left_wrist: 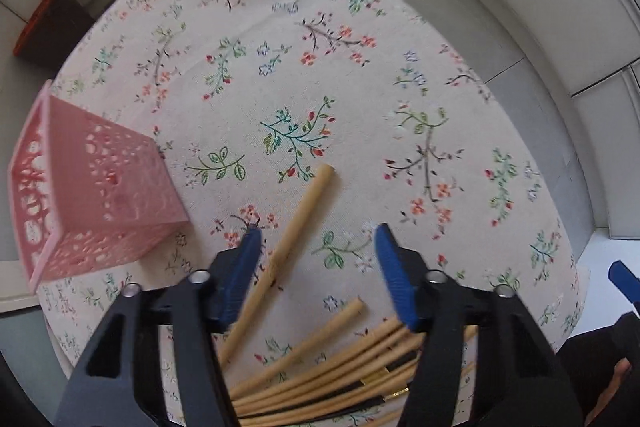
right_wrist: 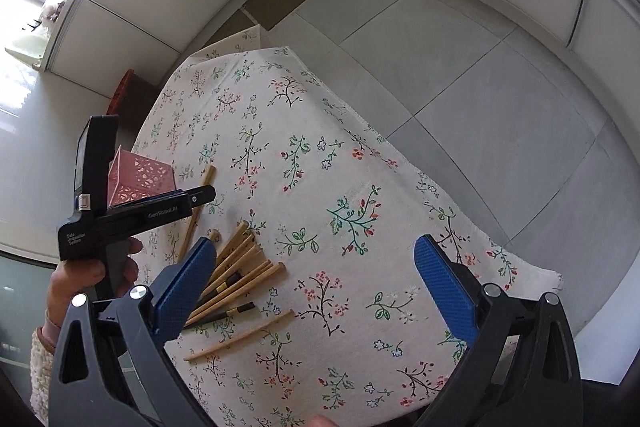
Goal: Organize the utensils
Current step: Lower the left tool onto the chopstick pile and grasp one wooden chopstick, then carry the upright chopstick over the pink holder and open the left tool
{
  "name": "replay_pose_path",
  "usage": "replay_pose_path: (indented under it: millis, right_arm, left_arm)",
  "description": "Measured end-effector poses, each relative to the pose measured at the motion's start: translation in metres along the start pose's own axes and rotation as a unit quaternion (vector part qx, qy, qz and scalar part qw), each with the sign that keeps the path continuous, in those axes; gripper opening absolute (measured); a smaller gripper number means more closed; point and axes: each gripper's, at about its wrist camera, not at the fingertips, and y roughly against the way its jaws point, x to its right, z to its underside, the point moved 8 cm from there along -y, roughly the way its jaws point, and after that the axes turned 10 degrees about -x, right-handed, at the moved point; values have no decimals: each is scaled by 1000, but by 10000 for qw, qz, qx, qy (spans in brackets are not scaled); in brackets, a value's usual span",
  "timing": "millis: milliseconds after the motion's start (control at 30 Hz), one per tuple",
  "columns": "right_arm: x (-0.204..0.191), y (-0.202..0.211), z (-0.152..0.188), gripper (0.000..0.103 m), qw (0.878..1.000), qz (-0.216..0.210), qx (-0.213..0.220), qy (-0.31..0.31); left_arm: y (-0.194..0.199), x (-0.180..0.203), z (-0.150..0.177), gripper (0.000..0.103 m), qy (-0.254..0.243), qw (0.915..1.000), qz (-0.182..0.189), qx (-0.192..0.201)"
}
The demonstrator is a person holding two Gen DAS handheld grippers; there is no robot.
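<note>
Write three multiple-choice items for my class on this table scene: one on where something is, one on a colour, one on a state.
1. Where is the pink perforated plastic basket relative to the heap of bamboo chopsticks?
A. on top of the heap
B. beside it on the floral tablecloth
C. on the floor

2. What colour are the gripper finger pads?
A. blue
B. red
C. white

3. What is the state of the right gripper?
A. shut on a chopstick
B. shut on the basket
C. open, holding nothing

Answers: 1 B, the basket stands on the cloth apart from the heap; 2 A, both wrist views show blue pads; 3 C, its jaws stand wide with only cloth between.
</note>
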Motion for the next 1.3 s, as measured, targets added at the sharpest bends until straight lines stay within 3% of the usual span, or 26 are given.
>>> replay_pose_path:
  millis: [233, 300, 433, 567, 767, 900, 1067, 1200, 1300]
  right_arm:
    - [-3, -14, 2, 96, 9997, 48, -229, -36]
    - [-5, -19, 6, 96, 9994, 52, -337, -33]
    - [-5, -34, 20, 95, 9964, -182, -749, -360]
    - [-7, -55, 48, 78, 9869, -298, -1330, -860]
    - [-28, -89, 86, 44, 9754, 57, -1757, -1328]
    - [-54, -103, 92, 27, 9775, 437, -1595, -1308]
    - [-72, -114, 93, 26, 9764, 900, -1428, -1350]
    - [-77, -119, 86, 26, 9749, 1126, -1257, -1452]
    - [-77, -120, 85, 15, 9747, 1248, -1189, -1421]
  left_arm:
    - [-15, -7, 1, 30, -155, 9998, 78, -114]
    - [-15, -9, 6, 16, -179, 9998, 55, -82]
    - [-11, -13, 24, 7, -294, 9990, -206, 281]
    - [13, -24, 56, 6, -278, 9948, -422, 880]
    - [111, -38, 114, 6, -200, 9767, -490, 2080]
    - [147, -52, 138, 6, -69, 9625, -467, 2671]
    - [177, -59, 161, 6, 90, 9473, -310, 3189]
    - [190, -60, 173, 6, 158, 9410, -169, 3376]
    - [197, -60, 180, 7, 182, 9398, -41, 3411]
